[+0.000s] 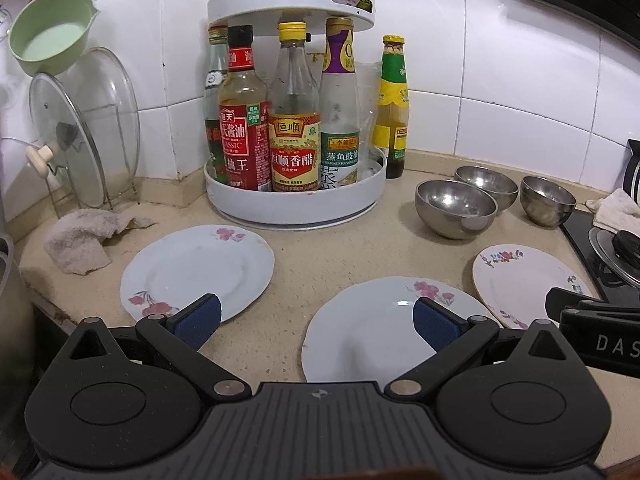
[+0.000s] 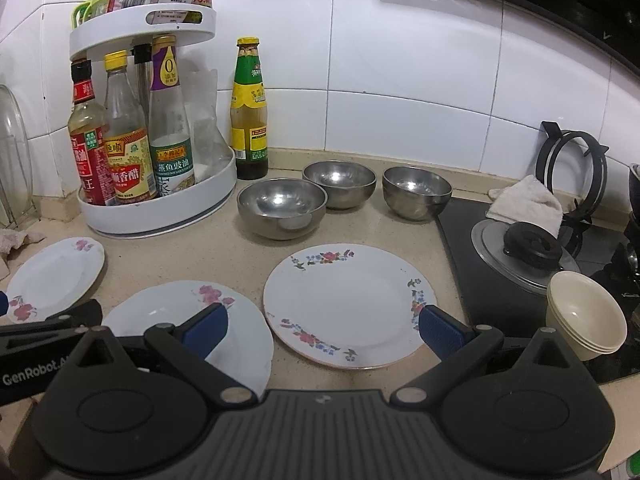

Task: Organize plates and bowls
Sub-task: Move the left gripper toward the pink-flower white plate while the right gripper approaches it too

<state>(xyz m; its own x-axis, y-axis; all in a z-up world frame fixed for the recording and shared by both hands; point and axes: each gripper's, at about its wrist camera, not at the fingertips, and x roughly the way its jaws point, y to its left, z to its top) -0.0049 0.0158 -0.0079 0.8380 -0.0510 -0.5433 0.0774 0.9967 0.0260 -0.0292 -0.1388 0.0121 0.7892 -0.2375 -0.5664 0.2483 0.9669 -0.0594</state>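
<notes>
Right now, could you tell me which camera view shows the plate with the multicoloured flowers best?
The right wrist view: the multicoloured-flower plate lies whole and central there. In the left wrist view it sits at the right edge, partly hidden behind the right gripper.

Glossy white floral china plates (image 2: 348, 304), shiny dented steel bowls (image 2: 282, 208), speckled matt stone counter (image 1: 340, 248), glazed wall tiles (image 2: 400, 80), rough terry cloth (image 1: 80, 240), glass pot lid (image 1: 84, 128), matt black plastic gripper bodies.

Three floral plates (image 2: 348, 304), three steel bowls (image 2: 282, 208), a stack of cream bowls (image 2: 584, 316) and one green-labelled bottle (image 2: 249, 112) share the desk (image 2: 248, 264).
</notes>
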